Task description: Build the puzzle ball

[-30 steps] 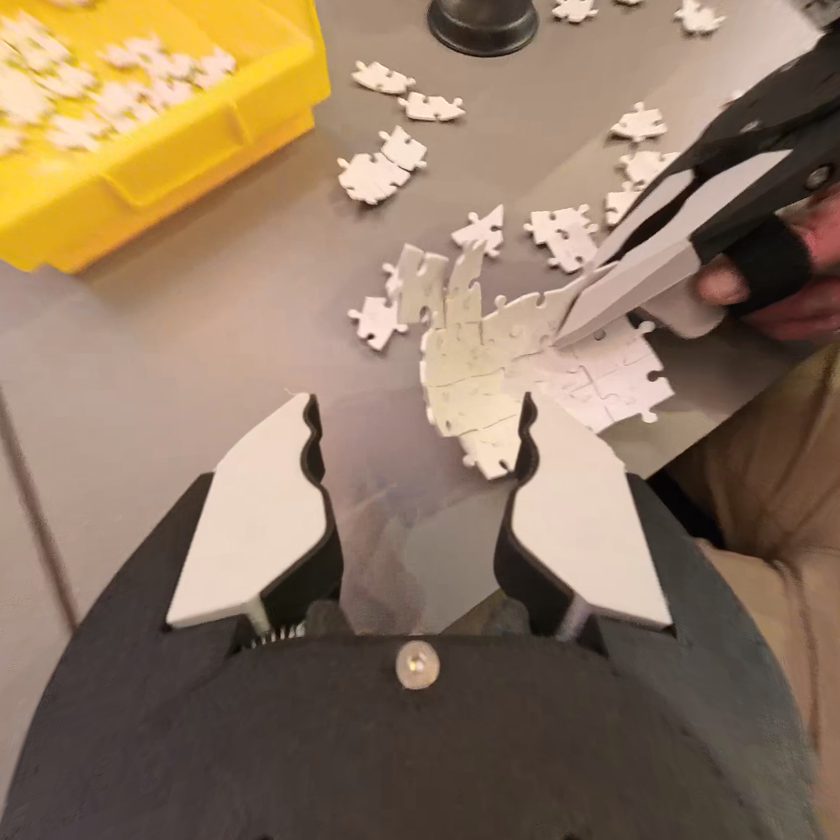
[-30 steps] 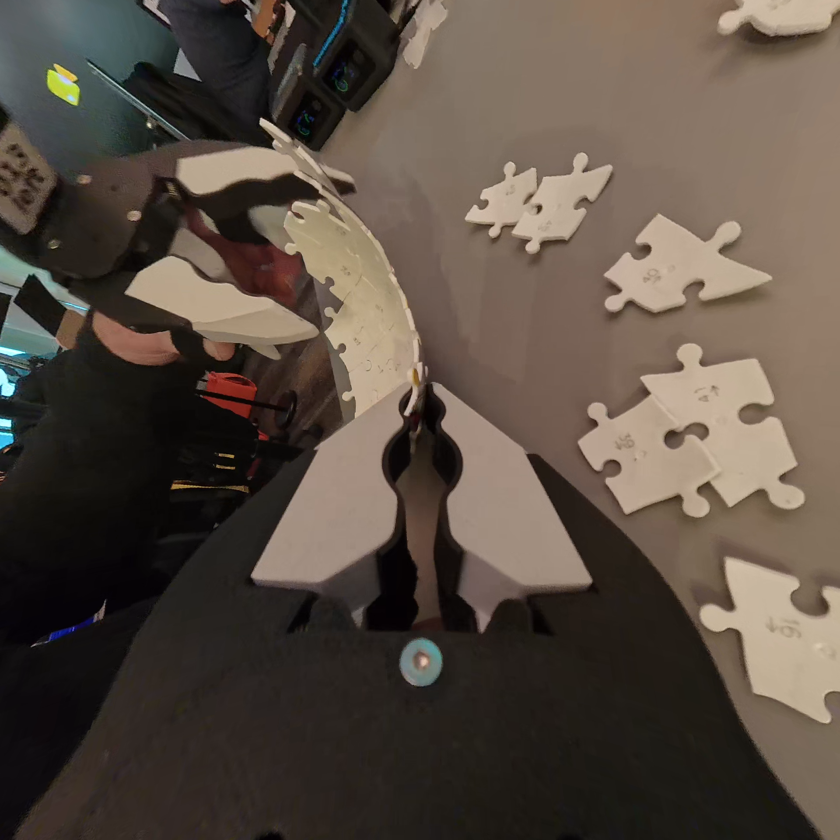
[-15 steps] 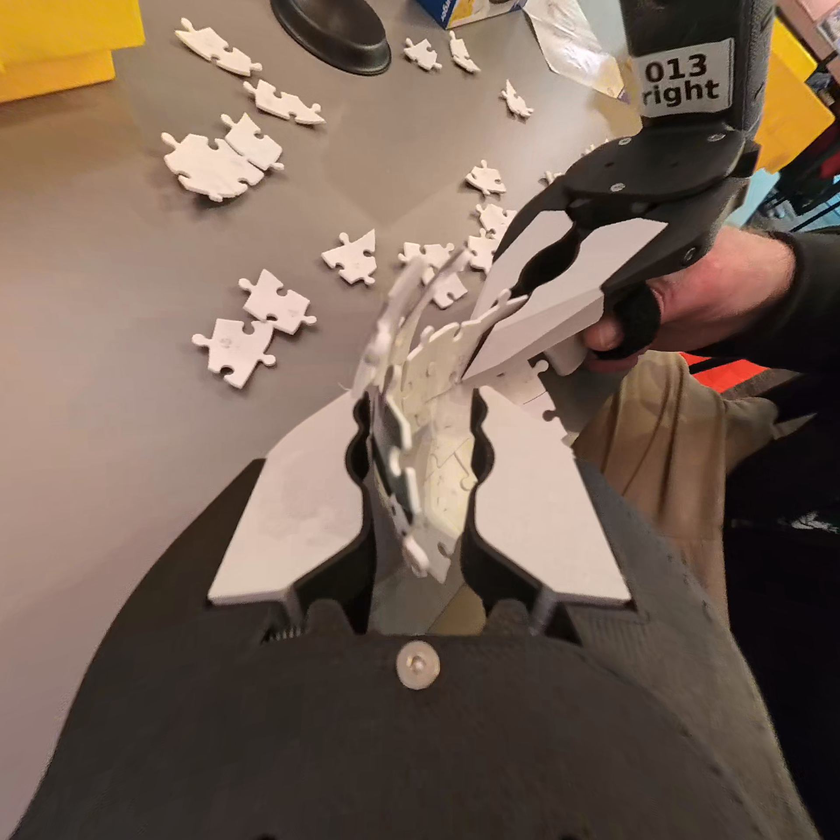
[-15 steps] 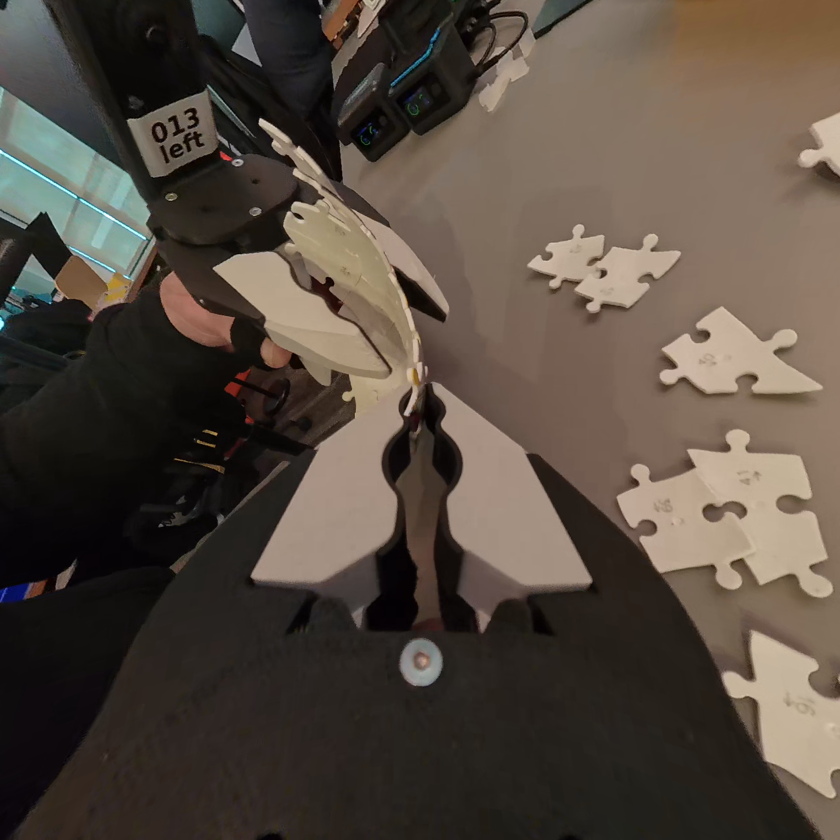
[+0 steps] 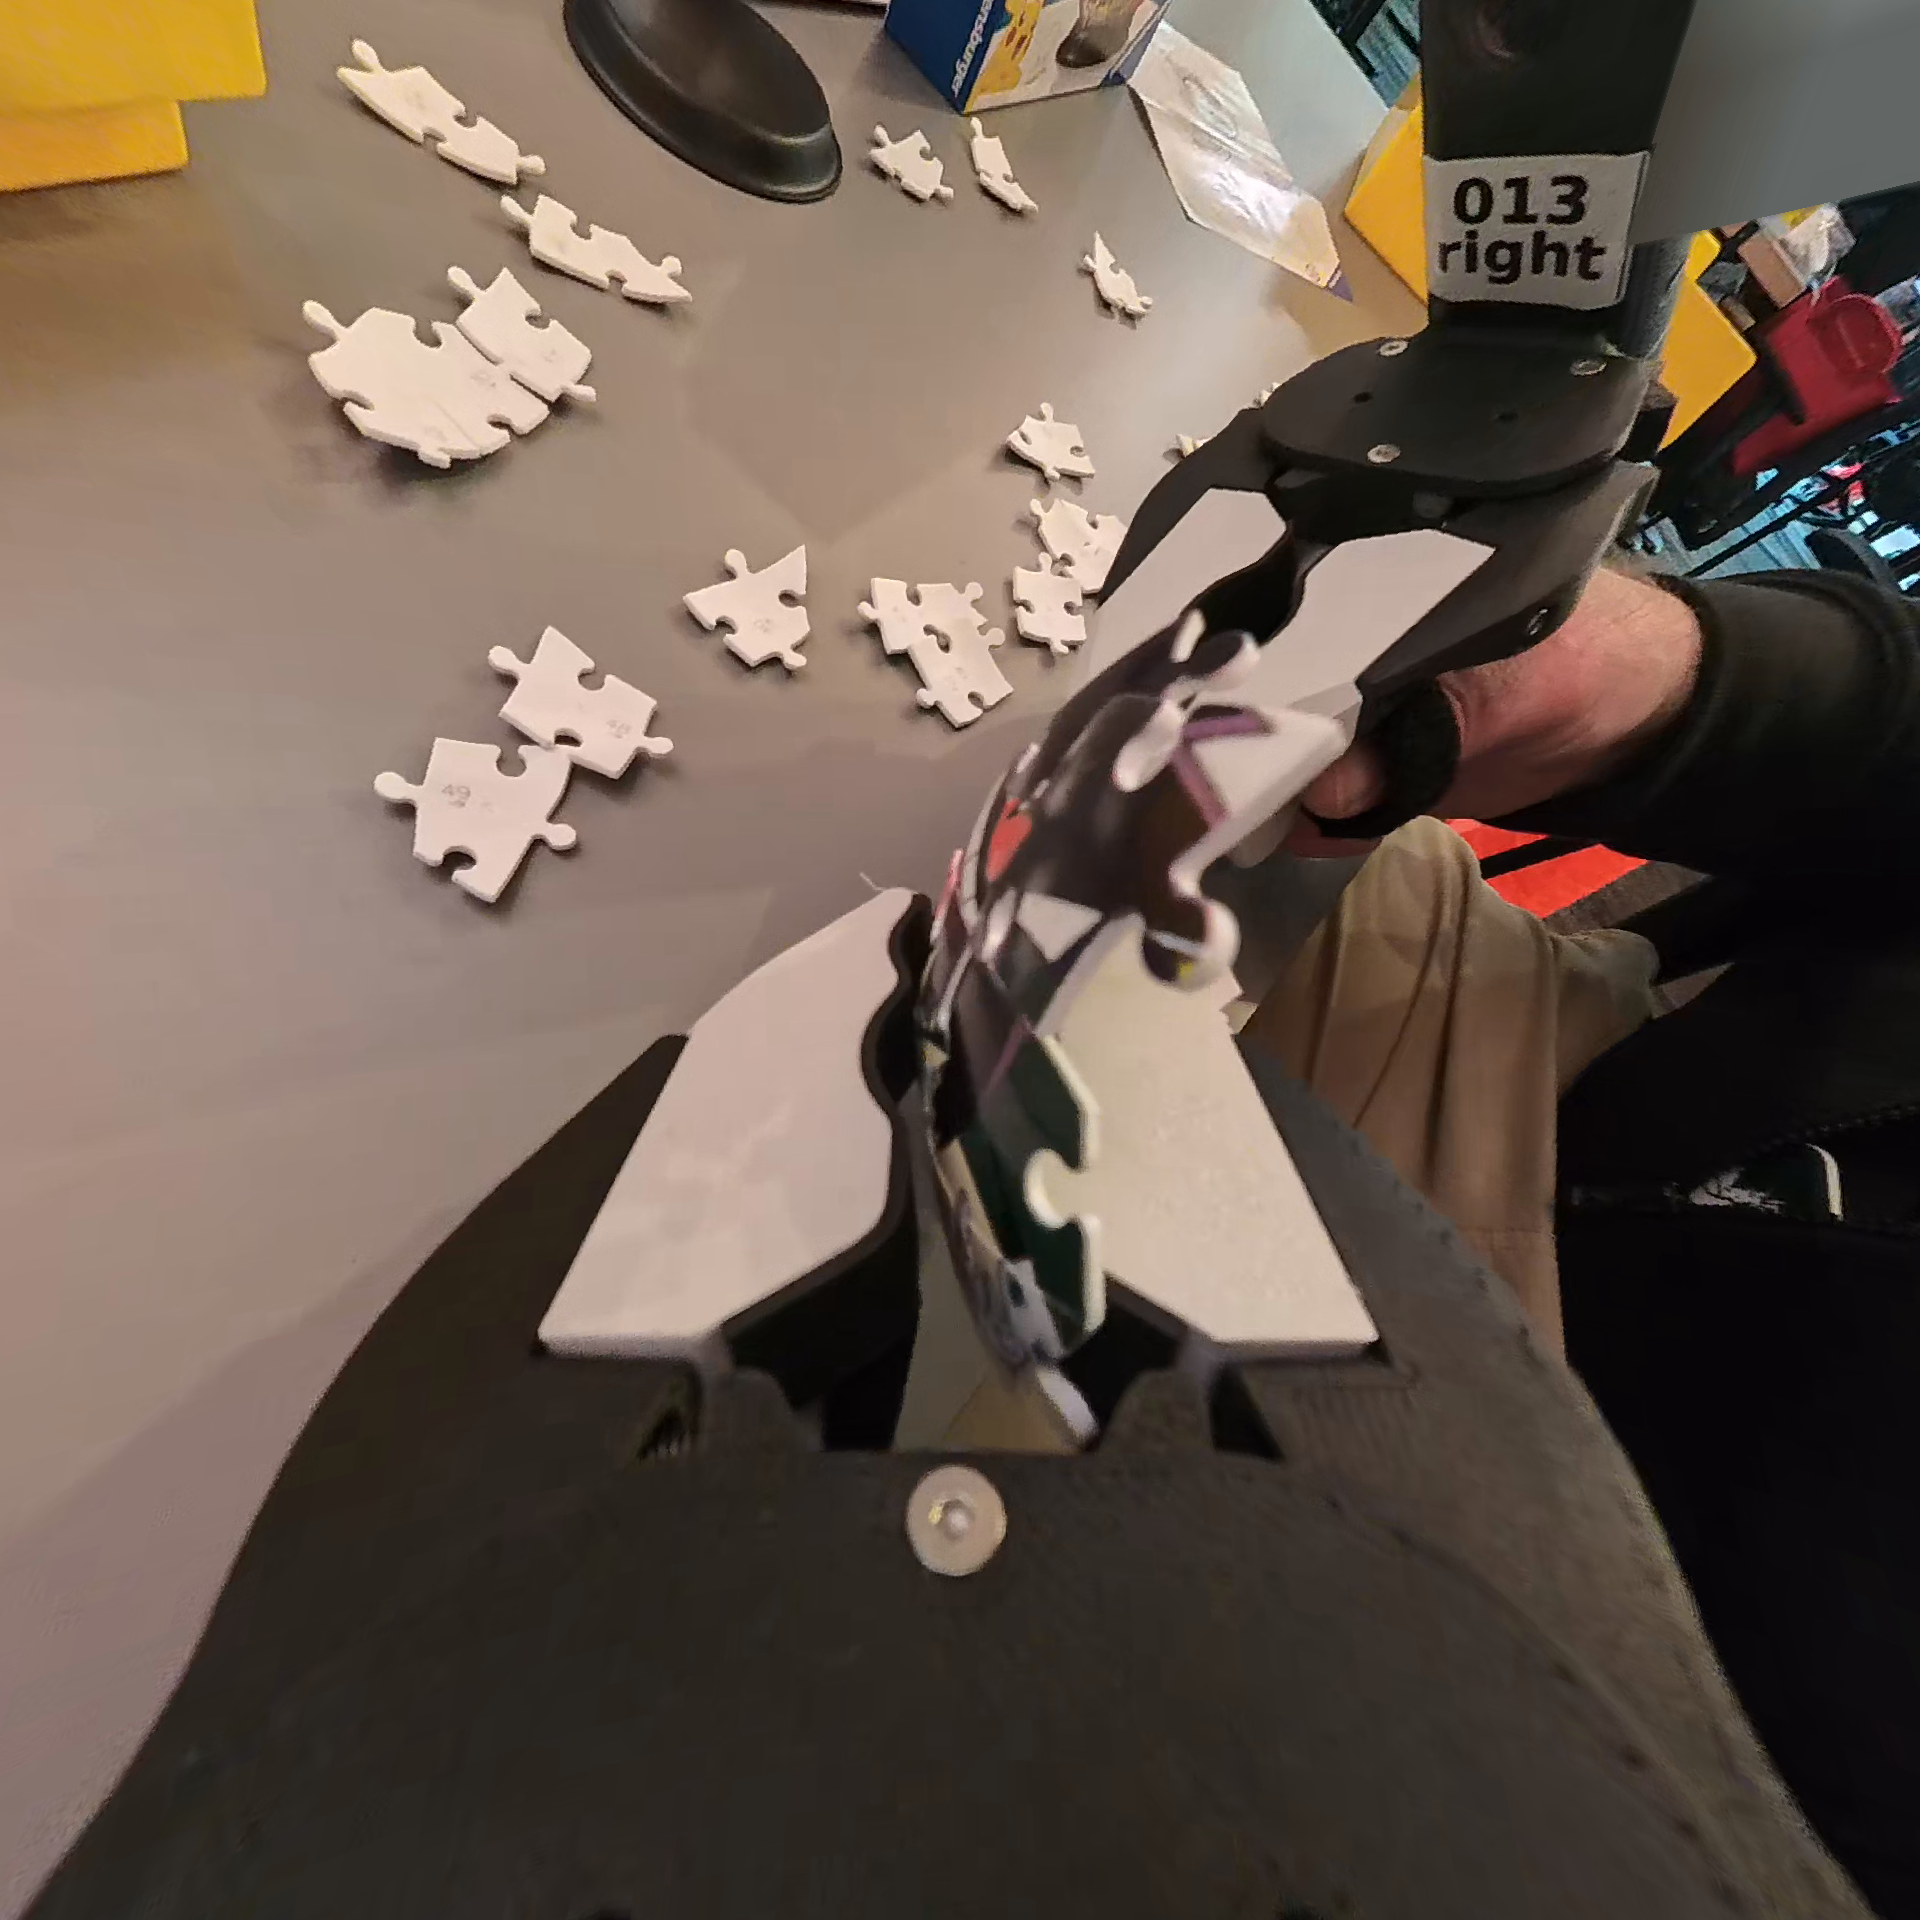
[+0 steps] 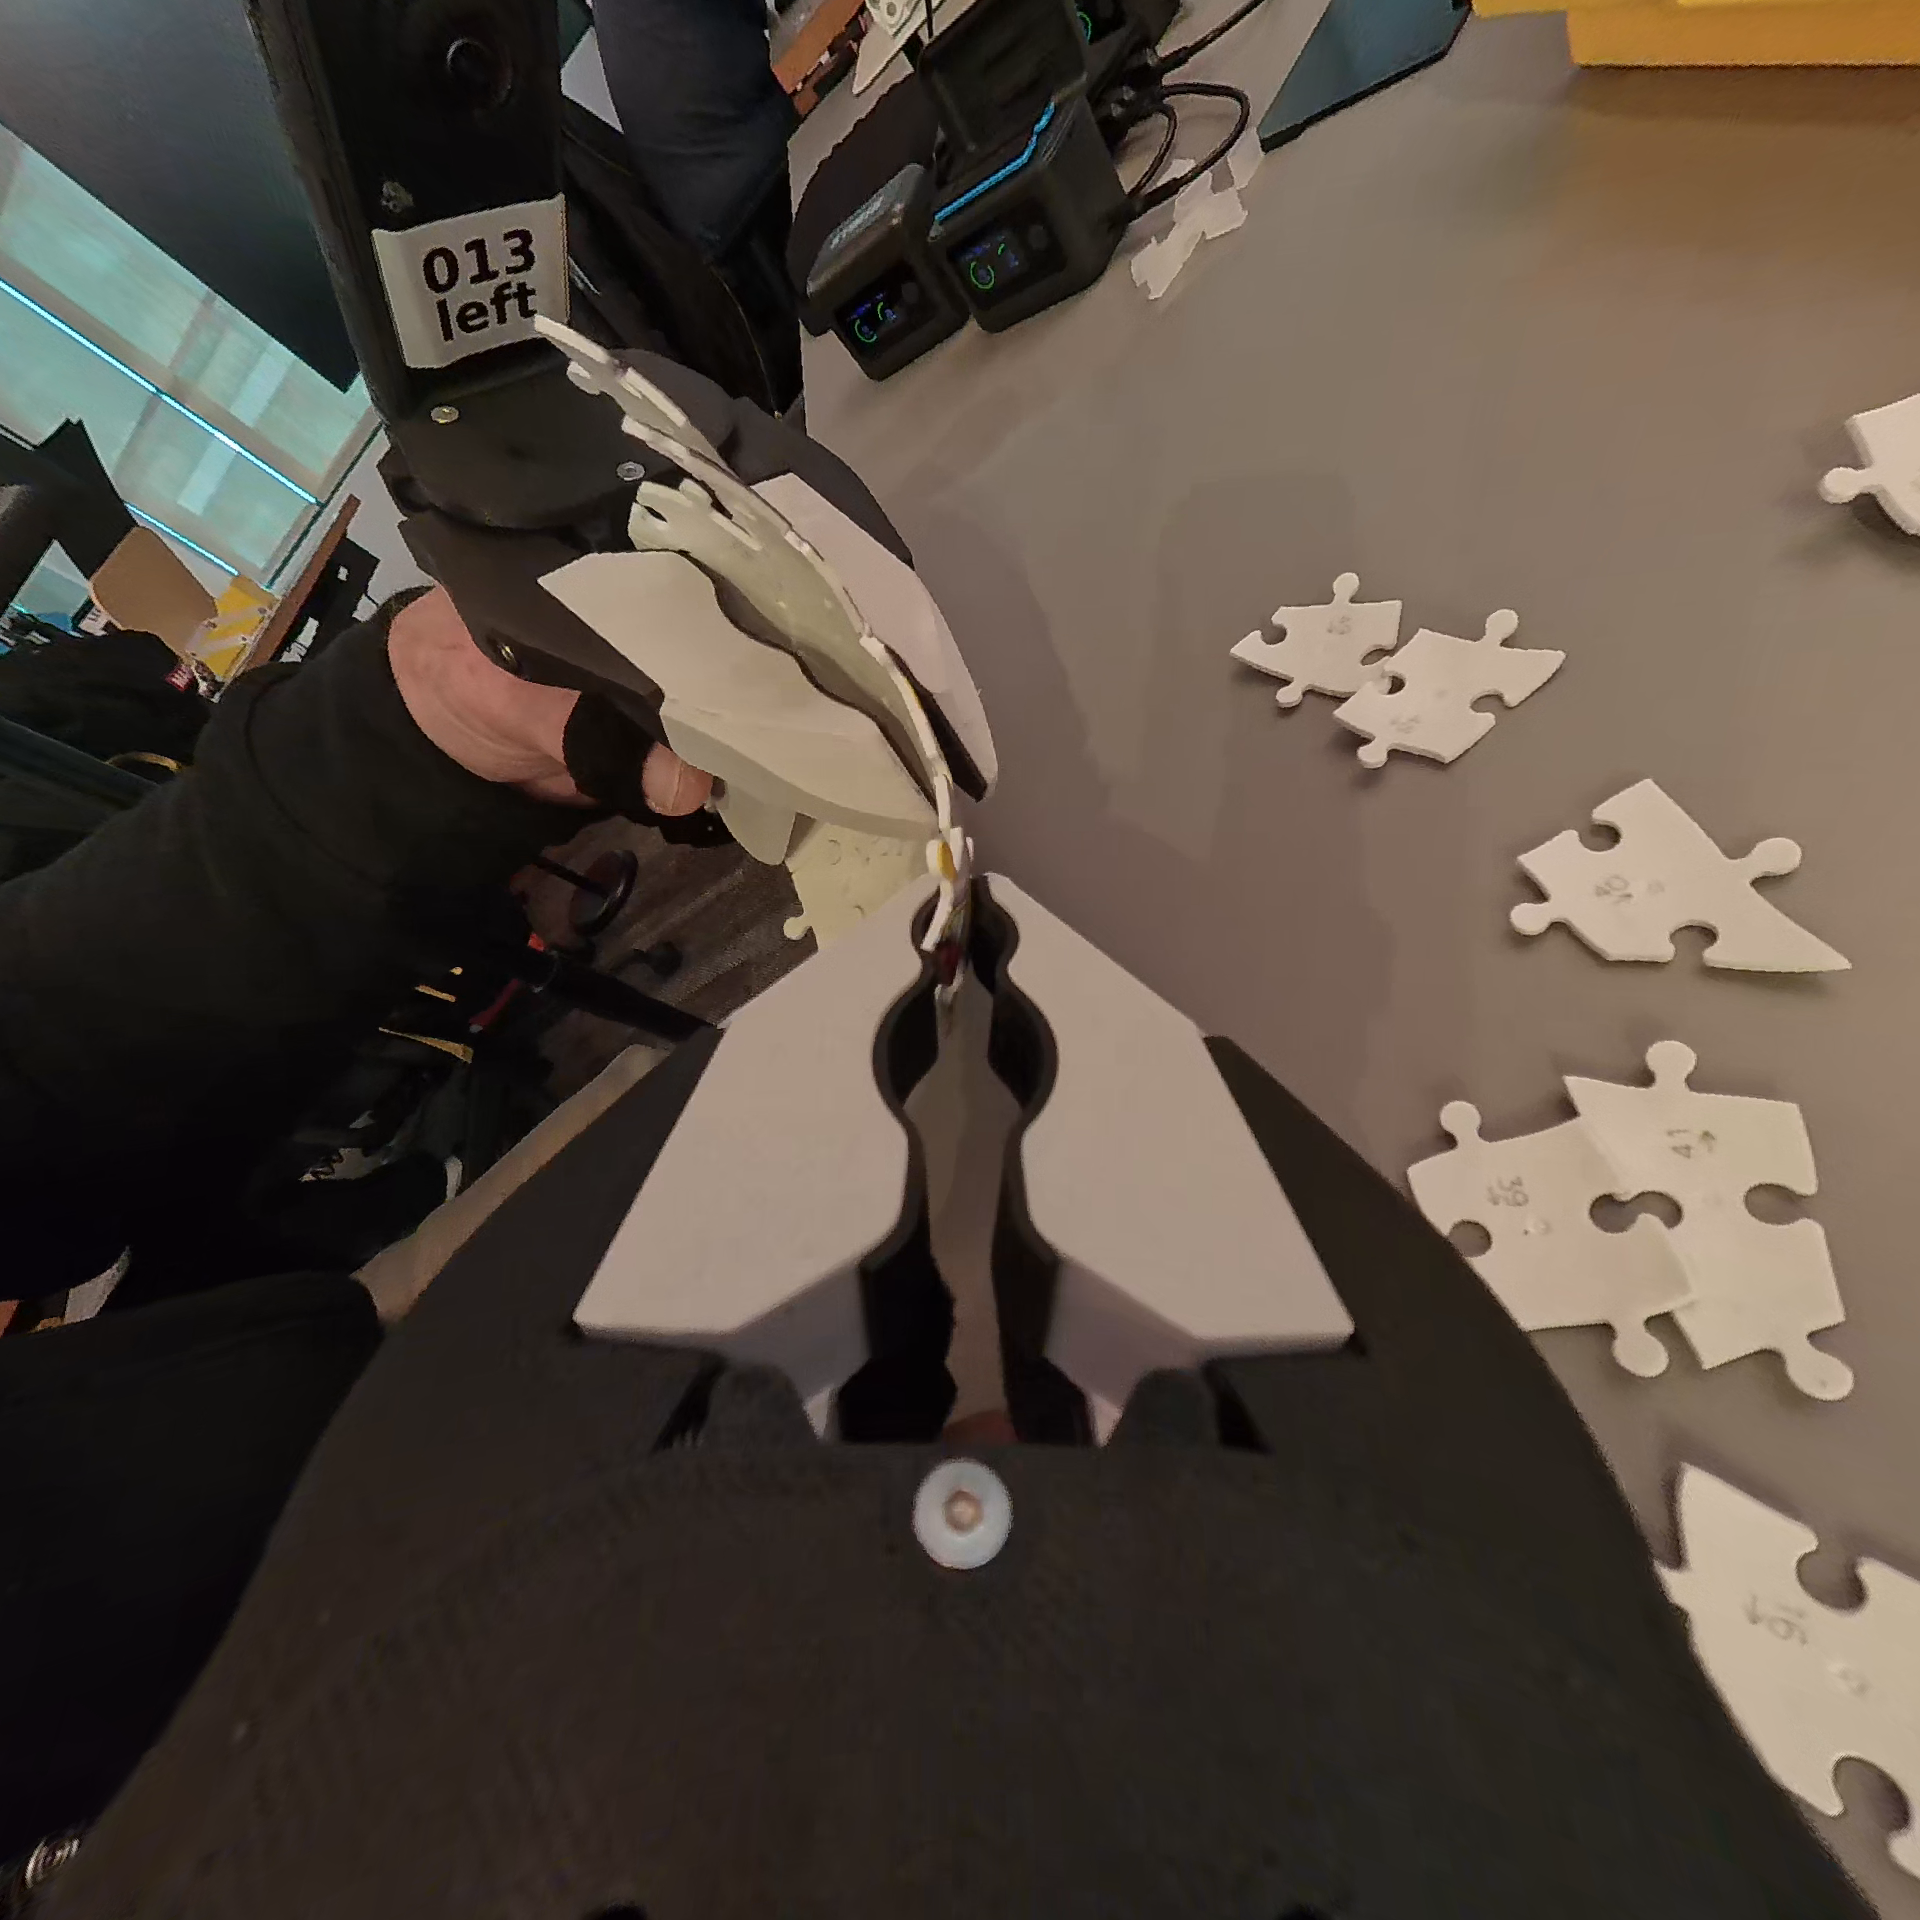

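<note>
A curved section of joined puzzle pieces [image 5: 1081,821] is held in the air between both grippers, above the grey table's [image 5: 208,935] near edge. In the left wrist view its dark printed side with purple and red faces me. In the right wrist view its cream inner side [image 6: 774,577] shows. My left gripper [image 5: 966,935] is shut on one end of the section. My right gripper [image 6: 956,899] is shut on the opposite edge; it also shows in the left wrist view [image 5: 1195,727]. The left gripper shows in the right wrist view [image 6: 956,800], tip to tip with the right one.
Loose white pieces lie face down on the table, some joined in pairs [image 5: 520,758] [image 5: 436,374] [image 6: 1621,1226] [image 6: 1662,894]. A black round base [image 5: 717,94], a blue box [image 5: 1029,52] and a yellow bin [image 5: 94,94] stand at the back. Two black devices [image 6: 935,239] sit on the table. Less than 4 cm separates the two grippers' tips. Both grippers' tips are roughly 30 cm from the black round base [image 5: 717,94].
My left gripper moved in from open and empty, closed on the section, and both grippers lifted it off the table. The section has turned so its printed side faces the left camera.
</note>
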{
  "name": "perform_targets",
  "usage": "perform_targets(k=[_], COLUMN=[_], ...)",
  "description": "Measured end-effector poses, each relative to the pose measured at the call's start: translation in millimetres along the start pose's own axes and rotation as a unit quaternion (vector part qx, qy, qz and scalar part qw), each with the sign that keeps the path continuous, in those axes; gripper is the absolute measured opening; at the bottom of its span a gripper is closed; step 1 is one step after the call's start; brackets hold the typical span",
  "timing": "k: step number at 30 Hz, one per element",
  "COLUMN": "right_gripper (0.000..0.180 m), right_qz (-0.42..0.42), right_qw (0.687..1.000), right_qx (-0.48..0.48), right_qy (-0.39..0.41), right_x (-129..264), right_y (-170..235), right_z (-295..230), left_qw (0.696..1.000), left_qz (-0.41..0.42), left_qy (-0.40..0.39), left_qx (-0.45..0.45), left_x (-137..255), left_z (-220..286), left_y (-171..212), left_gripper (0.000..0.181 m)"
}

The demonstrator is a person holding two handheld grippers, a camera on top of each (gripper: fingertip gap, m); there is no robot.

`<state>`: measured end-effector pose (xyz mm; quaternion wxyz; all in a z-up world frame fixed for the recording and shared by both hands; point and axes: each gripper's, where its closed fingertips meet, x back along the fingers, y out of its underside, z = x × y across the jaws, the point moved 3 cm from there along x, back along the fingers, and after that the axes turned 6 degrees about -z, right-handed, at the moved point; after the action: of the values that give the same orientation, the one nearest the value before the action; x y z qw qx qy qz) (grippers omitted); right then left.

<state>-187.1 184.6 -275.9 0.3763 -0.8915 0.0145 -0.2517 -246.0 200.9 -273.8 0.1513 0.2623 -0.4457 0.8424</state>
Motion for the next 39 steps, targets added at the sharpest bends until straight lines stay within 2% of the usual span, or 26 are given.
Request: perform_targets(k=[18,31,39], right_gripper=[0.000,0.001,0.002], right_qz=[0.024,0.012,0.010], right_qw=[0.999,0.997,0.999], right_qx=[-0.023,0.078,0.040], right_qy=[-0.035,0.015,-0.010], right_x=[1.9,3.9,2.5], right_y=[-4.7,-11.6,-9.7], right_z=[-0.9,-0.6,1.5], left_qw=[1.000,0.997,0.995], left_qz=[0.020,0.049,0.054], left_qy=[0.016,0.036,0.050], left_qx=[0.002,0.052,0.061], left_x=[0.5,0.5,0.5], left_z=[4.6,0.5,-0.8], left_y=[-5.5,-10.8,-9.4], left_gripper=[0.012,0.010,0.011])
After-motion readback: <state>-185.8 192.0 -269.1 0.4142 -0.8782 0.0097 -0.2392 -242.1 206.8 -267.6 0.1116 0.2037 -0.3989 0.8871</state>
